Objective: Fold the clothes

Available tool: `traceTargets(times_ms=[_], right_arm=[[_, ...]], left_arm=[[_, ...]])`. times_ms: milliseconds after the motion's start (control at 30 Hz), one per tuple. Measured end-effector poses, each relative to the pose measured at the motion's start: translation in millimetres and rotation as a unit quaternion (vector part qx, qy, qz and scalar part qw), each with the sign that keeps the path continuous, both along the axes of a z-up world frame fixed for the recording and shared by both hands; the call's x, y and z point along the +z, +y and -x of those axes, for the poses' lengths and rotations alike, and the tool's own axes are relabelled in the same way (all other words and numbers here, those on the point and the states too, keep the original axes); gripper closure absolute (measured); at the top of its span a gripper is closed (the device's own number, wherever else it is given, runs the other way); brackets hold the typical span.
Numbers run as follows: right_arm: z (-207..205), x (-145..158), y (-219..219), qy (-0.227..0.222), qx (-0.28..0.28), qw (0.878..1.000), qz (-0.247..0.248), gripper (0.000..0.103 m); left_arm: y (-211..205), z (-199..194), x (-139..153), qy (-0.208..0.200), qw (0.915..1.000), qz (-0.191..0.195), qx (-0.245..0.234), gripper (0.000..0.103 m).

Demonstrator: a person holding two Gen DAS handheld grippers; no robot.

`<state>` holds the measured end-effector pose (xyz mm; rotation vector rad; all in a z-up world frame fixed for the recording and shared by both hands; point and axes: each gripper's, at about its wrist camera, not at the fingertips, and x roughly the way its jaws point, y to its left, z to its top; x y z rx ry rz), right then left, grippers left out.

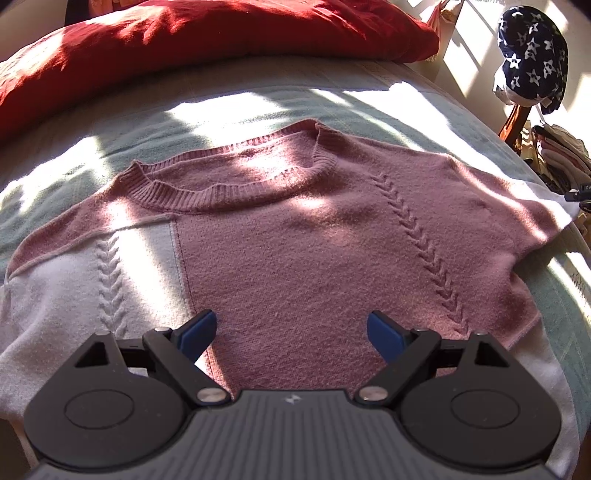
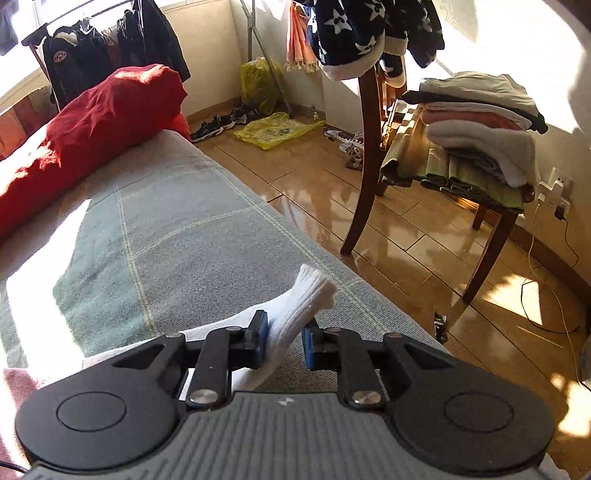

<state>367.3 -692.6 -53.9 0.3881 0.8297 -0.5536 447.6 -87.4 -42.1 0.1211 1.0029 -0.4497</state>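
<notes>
Sweater (image 1: 295, 236), pink knit with white panels, lies spread flat on the bed (image 1: 258, 99), neckline away from the left wrist camera, body facing up. One white cuff (image 2: 303, 299) is pinched between the blue pads of the right gripper (image 2: 283, 343) near the bed's edge, by the wooden floor. Left gripper (image 1: 291, 330) hovers over the lower body of the sweater, jaws wide apart, nothing between them.

Risks, as judged from here:
- Right grip sits on the ribbed cuff only, and the cloth bunches between the pads. A quick pull across could slip the knit free.
- Sleeve is close to the bed's edge; a slack carry could let it hang off toward the floor.
- Left gripper pins nothing. Dragging the sleeve inward may haul the whole body sideways and wrinkle the flat lay.
- Hard sun patches wash out the white panels, so their edges are difficult to read.

Count:
- Sweaters on the bed: one.
- Grippers: two, one closed on cloth, one open.
- Red pillow (image 1: 184, 40) at the far end of the bed: one.
- Chair (image 2: 443, 177) beside the bed: one, carrying a stack of folded clothes (image 2: 480, 125); layers too many to separate surely.
- Star-print garment (image 2: 354, 33) draped over the chair back: one.
</notes>
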Motion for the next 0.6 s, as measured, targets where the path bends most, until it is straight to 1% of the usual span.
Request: traceTargets(times_ms=[33, 100, 133, 167, 200, 233, 300, 367, 433, 467, 533, 567, 600], right_arm=[[1, 0, 1, 0.012, -0.01, 1.0, 0.003, 0.076], [7, 5, 7, 0.015, -0.029, 0.999, 0.005, 0.075], [12, 10, 13, 0.007, -0.028, 1.0, -0.002, 0.072], [15, 15, 21, -0.002, -0.022, 1.0, -0.009, 0.065], [15, 19, 34, -0.009, -0.007, 1.0, -0.017, 0.062], [13, 23, 48, -0.016, 0.015, 0.999, -0.024, 0.058], [3, 27, 78, -0.033, 0.069, 0.996, -0.05, 0.056], [-10, 29, 108, -0.048, 0.12, 0.989, -0.078, 0.052], [-25, 23, 138, -0.052, 0.164, 0.98, -0.103, 0.051], [-31, 18, 152, -0.043, 0.18, 0.977, -0.104, 0.051], [-37, 7, 173, -0.02, 0.199, 0.977, -0.078, 0.051], [-36, 3, 174, -0.011, 0.198, 0.978, -0.064, 0.051], [-33, 0, 167, -0.007, 0.184, 0.981, -0.054, 0.051]], left_arm=[[1, 1, 2, -0.005, 1.0, 0.0, -0.003, 0.014], [3, 2, 9, -0.015, 0.9998, 0.003, -0.009, 0.015], [5, 2, 12, -0.018, 0.9998, 0.005, -0.011, 0.014], [7, 2, 14, -0.021, 0.9997, 0.006, -0.011, 0.014], [8, 1, 15, -0.022, 0.9997, 0.007, -0.01, 0.014], [10, 1, 16, -0.022, 0.9997, 0.009, -0.008, 0.014], [13, -1, 15, -0.019, 0.9997, 0.016, -0.003, 0.014], [15, -1, 11, -0.014, 0.9997, 0.019, 0.004, 0.014], [17, 0, 7, -0.009, 0.9997, 0.022, 0.009, 0.014], [18, 1, 5, -0.007, 0.9996, 0.024, 0.011, 0.014], [21, 4, 2, -0.002, 0.9996, 0.024, 0.015, 0.014], [23, 6, 1, 0.001, 0.9995, 0.025, 0.017, 0.014], [25, 7, 0, 0.002, 0.9995, 0.025, 0.018, 0.014]])
